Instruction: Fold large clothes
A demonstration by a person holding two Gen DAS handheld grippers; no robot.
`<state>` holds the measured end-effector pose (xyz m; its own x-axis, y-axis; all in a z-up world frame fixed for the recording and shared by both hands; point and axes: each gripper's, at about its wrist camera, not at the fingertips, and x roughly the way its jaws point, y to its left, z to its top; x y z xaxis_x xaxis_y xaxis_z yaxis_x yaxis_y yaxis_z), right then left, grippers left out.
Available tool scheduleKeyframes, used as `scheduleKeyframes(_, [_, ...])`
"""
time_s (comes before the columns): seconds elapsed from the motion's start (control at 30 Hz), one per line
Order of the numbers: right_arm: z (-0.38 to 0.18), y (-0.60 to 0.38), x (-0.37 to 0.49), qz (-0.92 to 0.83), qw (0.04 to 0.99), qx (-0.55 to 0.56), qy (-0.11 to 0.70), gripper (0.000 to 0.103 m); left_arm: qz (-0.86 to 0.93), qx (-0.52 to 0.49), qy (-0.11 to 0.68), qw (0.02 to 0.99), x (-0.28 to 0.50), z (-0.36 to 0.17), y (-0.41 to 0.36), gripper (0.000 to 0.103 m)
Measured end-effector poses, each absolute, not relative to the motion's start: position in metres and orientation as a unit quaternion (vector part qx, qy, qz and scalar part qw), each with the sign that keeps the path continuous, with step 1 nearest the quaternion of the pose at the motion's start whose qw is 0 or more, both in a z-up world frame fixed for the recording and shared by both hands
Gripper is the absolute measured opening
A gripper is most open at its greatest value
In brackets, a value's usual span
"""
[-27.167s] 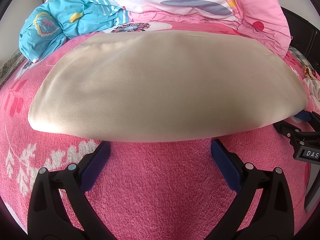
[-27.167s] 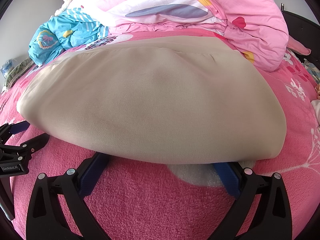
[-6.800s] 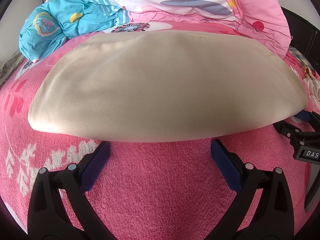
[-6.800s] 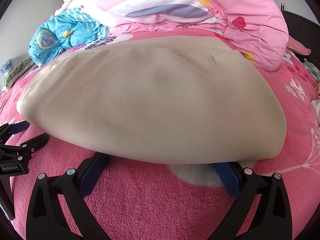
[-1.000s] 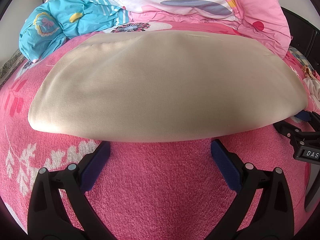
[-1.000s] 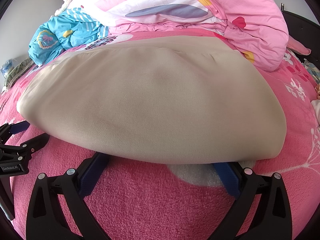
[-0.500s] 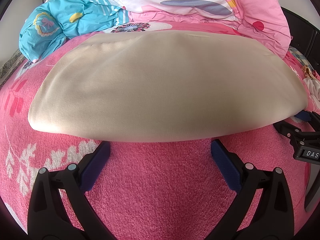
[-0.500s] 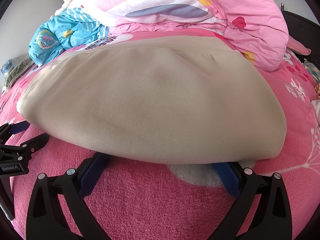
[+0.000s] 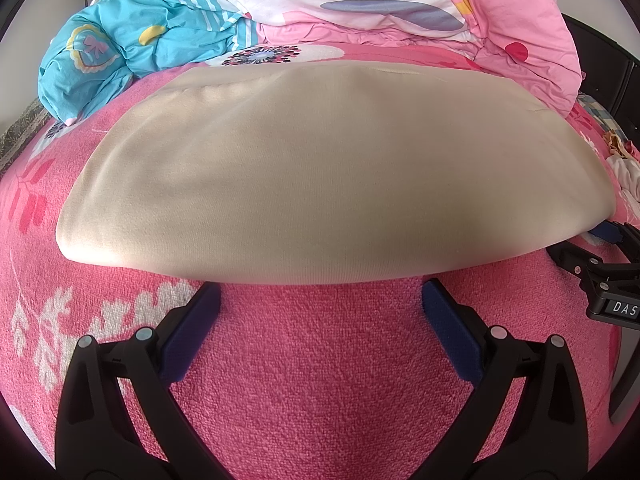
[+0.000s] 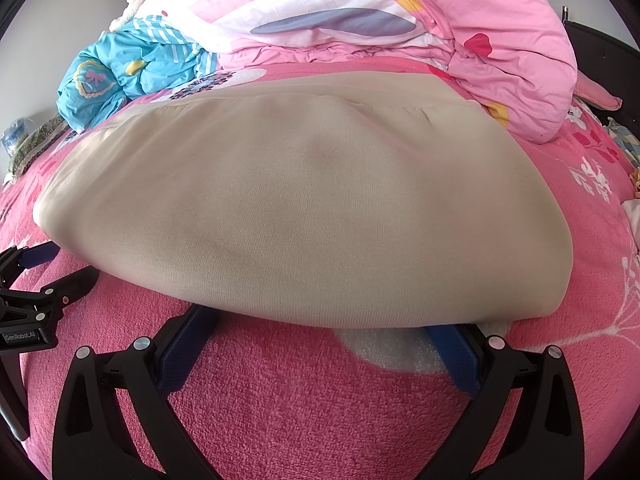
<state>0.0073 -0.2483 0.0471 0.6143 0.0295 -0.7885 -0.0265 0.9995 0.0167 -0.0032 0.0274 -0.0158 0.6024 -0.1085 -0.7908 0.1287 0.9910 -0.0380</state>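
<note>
Here, folded beige garment [image 9: 328, 184] flat on pink blanket [image 9: 320, 360], left claw [image 9: 320, 300] and right claw [image 10: 324, 324] — both spread apart, empty.

The garment [image 9: 320, 184] fills the middle of the blanket [image 9: 320, 360]. Near of it lies bare blanket, free to cross. Beyond it a pink quilt [image 9: 400, 8] and blue bedding [image 9: 132, 44] are heaped against its far edge, blocking that side.
</note>
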Motion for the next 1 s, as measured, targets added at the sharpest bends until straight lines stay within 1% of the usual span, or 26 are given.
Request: scheduleKeyframes(1.0, [0.0466, -0.2492, 0.0075, 0.016, 0.898, 0.002, 0.439, 0.097, -0.066, 0.011, 0.441, 0.895, -0.0032, -0.0158, 0.0273, 0.097])
